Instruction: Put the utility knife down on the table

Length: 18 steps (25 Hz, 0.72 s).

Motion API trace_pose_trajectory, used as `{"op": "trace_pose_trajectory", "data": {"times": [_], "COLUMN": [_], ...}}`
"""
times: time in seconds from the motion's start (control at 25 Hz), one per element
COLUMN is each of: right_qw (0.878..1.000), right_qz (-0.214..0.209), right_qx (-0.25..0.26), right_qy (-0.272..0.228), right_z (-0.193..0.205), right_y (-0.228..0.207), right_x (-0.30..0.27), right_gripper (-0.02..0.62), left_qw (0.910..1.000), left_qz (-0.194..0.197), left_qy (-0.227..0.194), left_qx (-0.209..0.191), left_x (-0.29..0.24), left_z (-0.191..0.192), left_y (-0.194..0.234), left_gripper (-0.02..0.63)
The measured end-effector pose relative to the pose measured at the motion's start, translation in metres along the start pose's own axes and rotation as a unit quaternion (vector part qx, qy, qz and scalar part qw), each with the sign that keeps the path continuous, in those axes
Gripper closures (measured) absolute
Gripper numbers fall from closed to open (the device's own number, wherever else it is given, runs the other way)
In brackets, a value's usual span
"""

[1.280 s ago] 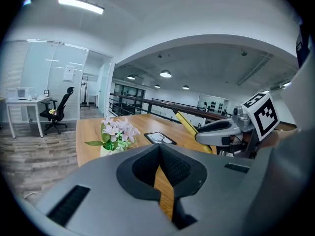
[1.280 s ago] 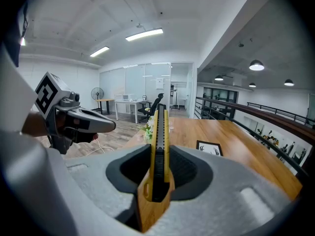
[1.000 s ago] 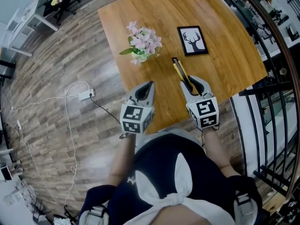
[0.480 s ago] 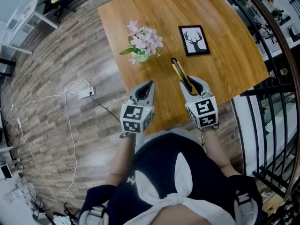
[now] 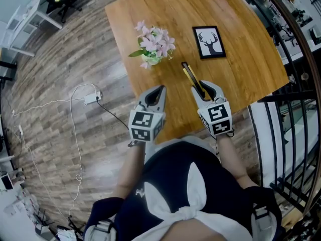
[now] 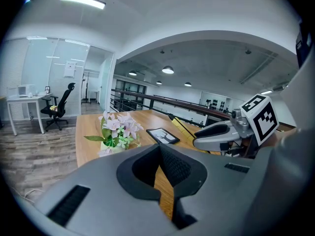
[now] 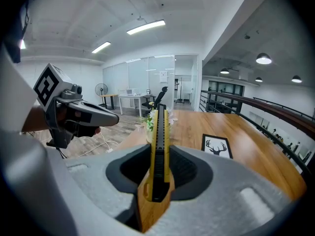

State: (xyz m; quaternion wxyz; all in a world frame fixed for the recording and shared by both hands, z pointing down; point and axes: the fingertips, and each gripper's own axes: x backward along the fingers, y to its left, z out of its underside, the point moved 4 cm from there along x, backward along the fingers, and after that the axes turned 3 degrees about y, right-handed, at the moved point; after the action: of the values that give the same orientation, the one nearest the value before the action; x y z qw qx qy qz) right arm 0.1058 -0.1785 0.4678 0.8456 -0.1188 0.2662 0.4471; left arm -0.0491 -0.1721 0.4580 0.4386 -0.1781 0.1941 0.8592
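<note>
We clamp the utility knife point(image 5: 190, 75) edgewise in our right gripper point(image 5: 204, 87), near the picture frame point(image 5: 208, 41), seemingly poised for lowering onto the table point(image 5: 241, 69). Our left gripper point(image 5: 158, 92) idles closed and empty.

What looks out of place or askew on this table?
Nothing is spilled or damaged. Only the framed deer picture lies flat on the table, and the utility knife is held above it, clamped in the right tool.
</note>
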Motion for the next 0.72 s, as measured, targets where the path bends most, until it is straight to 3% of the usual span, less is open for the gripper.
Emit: {"op": "trace_pose_trajectory", "data": {"times": [0.72], "right_qw": [1.0], "right_qz": [-0.011], "right_qx": [0.002], "right_qy": [0.028], "right_z": [0.021], "right_y": [0.006], "right_x": [-0.012], "right_gripper": [0.482], "left_qw": [0.9999], "left_qz": [0.002], "left_qy": [0.01], "left_qx": [0.005], "left_x": [-0.002], "left_z": [0.009], "left_y": [0.004], "left_gripper": [0.589]}}
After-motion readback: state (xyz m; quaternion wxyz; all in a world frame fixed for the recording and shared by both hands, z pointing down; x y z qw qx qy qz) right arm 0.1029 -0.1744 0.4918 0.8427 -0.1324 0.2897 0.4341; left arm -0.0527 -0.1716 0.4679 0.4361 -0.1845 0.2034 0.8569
